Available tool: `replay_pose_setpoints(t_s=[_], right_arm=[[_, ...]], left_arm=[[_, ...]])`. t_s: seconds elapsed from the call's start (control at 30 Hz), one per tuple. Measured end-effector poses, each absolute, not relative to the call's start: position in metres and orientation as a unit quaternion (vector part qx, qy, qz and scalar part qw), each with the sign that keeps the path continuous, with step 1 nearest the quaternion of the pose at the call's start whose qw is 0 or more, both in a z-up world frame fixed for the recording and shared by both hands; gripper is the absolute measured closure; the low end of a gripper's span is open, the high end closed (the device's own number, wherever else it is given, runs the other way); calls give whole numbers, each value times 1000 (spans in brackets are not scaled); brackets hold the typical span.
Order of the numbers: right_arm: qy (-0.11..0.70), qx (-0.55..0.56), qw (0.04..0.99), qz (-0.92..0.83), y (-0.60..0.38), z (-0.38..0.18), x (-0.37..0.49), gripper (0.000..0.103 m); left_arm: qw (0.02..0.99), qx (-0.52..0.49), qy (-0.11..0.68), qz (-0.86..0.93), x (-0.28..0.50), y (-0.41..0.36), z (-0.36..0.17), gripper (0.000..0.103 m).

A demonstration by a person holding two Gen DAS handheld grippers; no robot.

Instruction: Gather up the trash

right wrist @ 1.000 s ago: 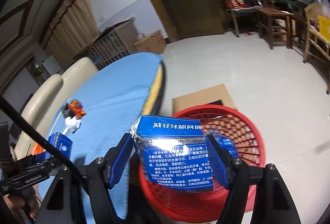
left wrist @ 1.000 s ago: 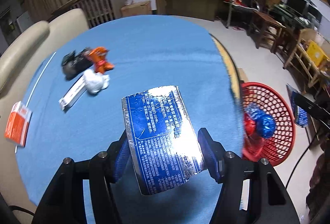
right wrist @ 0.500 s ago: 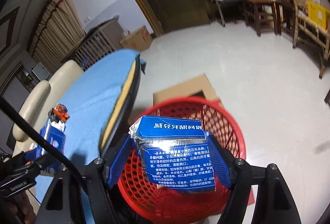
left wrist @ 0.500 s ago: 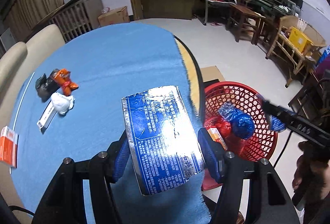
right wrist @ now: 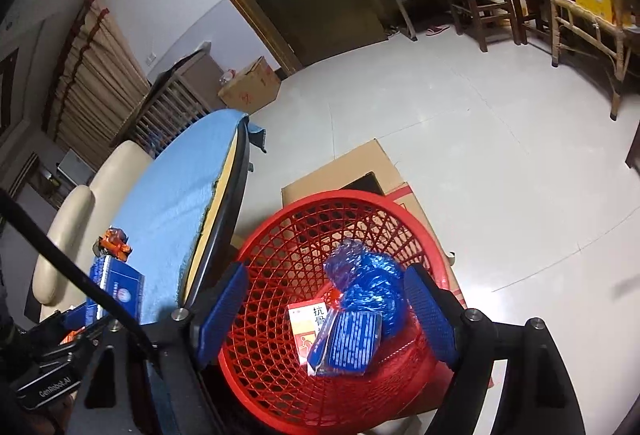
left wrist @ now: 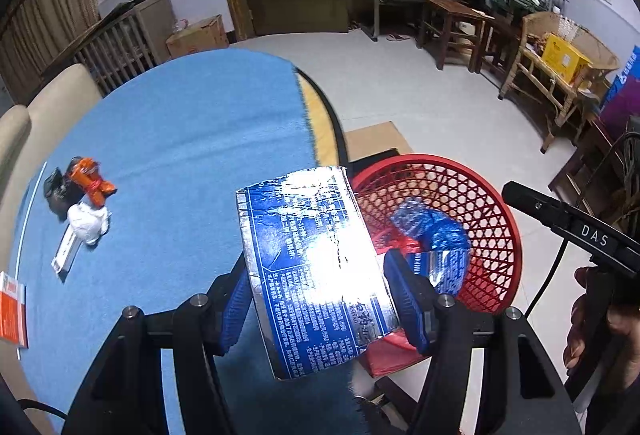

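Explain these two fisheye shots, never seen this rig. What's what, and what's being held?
No robot here: a person carries a handheld two-finger gripper in each hand, with a fisheye camera on each looking along its fingers.

Left wrist view: the left gripper is shut on a blue foil box above the edge of the blue-covered table. On the table lie an orange wrapper, a white crumpled wad and an orange-red packet.

Right wrist view: the right gripper hangs over the red mesh basket on the floor. Its jaws are opening with nothing between them; a blue box lies in the basket with a crumpled blue bag.
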State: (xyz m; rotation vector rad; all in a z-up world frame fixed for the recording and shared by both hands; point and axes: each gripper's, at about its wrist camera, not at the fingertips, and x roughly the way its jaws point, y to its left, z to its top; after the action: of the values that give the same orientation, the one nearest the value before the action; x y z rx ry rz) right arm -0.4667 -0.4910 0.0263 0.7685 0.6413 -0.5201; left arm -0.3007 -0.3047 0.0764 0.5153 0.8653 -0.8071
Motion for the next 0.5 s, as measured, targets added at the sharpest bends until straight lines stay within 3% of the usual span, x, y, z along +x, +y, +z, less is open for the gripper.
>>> replay_pose_setpoints(t_s=[0.5], right_arm=[[277, 387, 832, -285, -519, 31, -502, 20]], left_arm=[[753, 262, 410, -443, -332, -365, 63, 37]])
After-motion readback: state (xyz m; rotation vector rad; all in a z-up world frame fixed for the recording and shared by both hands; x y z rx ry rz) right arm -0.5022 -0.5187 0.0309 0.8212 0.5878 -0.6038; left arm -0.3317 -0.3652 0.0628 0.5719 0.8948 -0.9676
